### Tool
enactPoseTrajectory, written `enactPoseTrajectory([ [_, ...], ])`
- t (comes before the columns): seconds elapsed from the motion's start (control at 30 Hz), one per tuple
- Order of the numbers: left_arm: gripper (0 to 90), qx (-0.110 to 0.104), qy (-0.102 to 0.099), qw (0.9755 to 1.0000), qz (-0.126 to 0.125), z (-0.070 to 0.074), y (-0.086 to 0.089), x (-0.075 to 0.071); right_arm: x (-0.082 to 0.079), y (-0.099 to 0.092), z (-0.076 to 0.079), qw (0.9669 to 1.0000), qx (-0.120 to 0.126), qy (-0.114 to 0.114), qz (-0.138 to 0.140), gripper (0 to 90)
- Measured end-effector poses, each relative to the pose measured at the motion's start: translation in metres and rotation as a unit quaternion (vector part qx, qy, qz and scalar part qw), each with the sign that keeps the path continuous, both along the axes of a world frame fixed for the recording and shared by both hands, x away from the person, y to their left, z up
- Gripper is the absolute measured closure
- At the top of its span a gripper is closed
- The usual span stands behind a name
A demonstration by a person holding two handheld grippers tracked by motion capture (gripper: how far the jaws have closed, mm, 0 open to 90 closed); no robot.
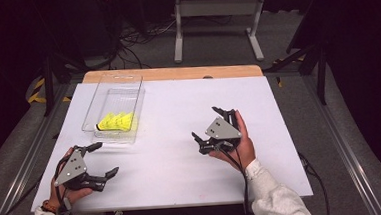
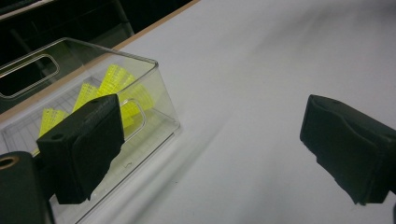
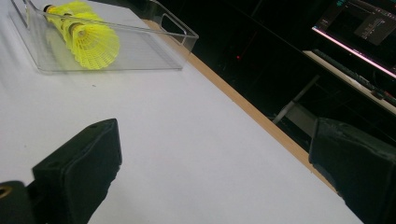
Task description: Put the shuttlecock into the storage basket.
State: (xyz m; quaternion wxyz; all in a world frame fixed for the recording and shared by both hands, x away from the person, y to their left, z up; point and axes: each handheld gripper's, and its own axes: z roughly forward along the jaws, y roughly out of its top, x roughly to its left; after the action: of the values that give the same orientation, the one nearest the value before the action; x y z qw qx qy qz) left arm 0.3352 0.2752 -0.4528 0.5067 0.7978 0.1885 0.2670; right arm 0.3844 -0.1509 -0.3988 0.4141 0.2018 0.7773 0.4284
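Observation:
A clear plastic bin (image 1: pixel 108 95) stands on the left part of the white table top (image 1: pixel 179 113). Stacked yellow shuttlecocks (image 1: pixel 115 122) lie at its near end. My left gripper (image 1: pixel 106 157) rests open near the front left corner, just short of the bin, with nothing between its jaws. In the left gripper view the bin (image 2: pixel 156 84) and shuttlecocks (image 2: pixel 114 84) lie beyond the left jaw. My right gripper (image 1: pixel 204 122) is open and holds nothing at mid-table, right of the bin. The right gripper view shows the shuttlecocks (image 3: pixel 88 42) inside the bin (image 3: pixel 182 35), far off.
A wooden strip (image 1: pixel 176 73) runs along the table's far edge. Beyond it stand a white frame (image 1: pixel 218 15), cables on the floor and dark stands. A monitor (image 3: pixel 359 32) glows in the right gripper view.

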Motion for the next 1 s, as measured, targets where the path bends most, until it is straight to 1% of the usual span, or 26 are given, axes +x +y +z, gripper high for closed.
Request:
enactPoseTrajectory([
  [0.13, 7.1, 0.0, 0.0, 1.0, -0.001, 0.0, 0.0, 0.0, -0.003, -0.003, -0.002, 1.0, 0.0, -0.001, 0.002, 3.5],
  [0.37, 7.1, 0.0, 0.0, 1.0, 0.0, 0.0, 0.0, 0.0, -0.008, -0.006, -0.008, 1.0, -0.009, 0.0, 0.003, 3.5],
  [0.8, 7.1, 0.002, -0.003, 1.0, 0.0, 0.0, 0.0, 0.0, -0.014, -0.013, -0.016, 0.9999, -0.006, 0.004, 0.008, 3.5],
  [1.0, 7.1, 0.002, -0.003, 1.0, 0.0, 0.0, -0.001, 0.0, -0.017, -0.016, -0.02, 0.9999, -0.009, 0.005, 0.006, 3.5],
])
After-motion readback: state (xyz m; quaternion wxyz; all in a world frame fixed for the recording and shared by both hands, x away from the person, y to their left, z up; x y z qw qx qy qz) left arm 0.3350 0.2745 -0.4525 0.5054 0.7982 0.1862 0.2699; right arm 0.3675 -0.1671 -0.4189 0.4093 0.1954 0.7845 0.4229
